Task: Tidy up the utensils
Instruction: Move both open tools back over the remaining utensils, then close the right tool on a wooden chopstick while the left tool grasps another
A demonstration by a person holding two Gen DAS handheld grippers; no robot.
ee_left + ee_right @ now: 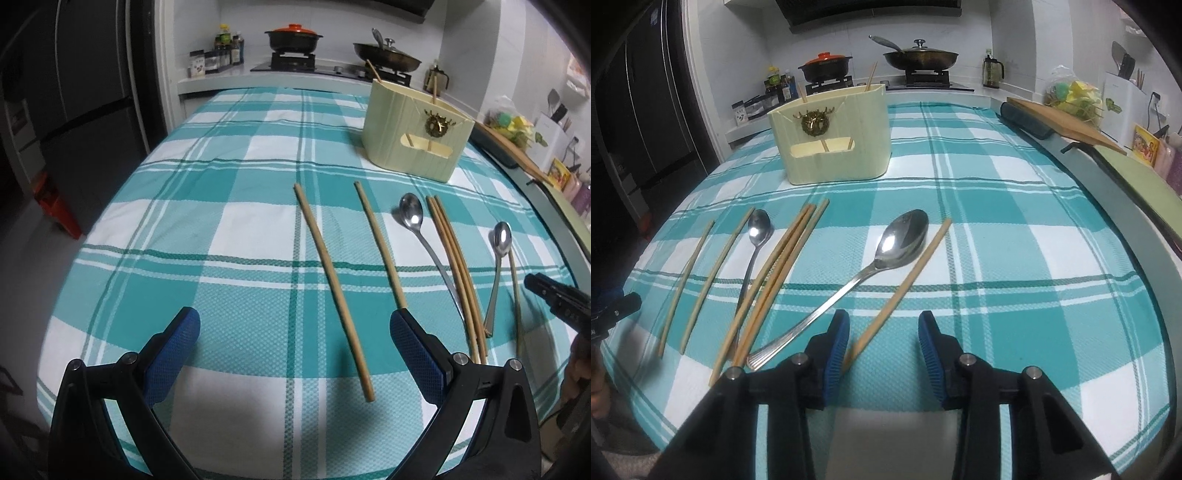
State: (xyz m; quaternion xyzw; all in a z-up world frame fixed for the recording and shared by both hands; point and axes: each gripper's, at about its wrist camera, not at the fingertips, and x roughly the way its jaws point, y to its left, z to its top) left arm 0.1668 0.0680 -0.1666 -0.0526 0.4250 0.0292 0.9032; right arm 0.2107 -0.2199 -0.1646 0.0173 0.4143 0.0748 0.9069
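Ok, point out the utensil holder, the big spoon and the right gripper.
utensil holder [834,162], right wrist view, front wall.
big spoon [905,238], right wrist view, bowl.
right gripper [882,332], right wrist view, midway between fingertips.

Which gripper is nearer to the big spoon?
Right. The right gripper hovers just beside the big spoon's handle end; the left gripper sits farther left, over the single chopsticks.

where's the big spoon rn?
The big spoon lies on the checked tablecloth just ahead of the right claw in the right wrist view, between the chopstick bundle to its left and a single chopstick at its right.
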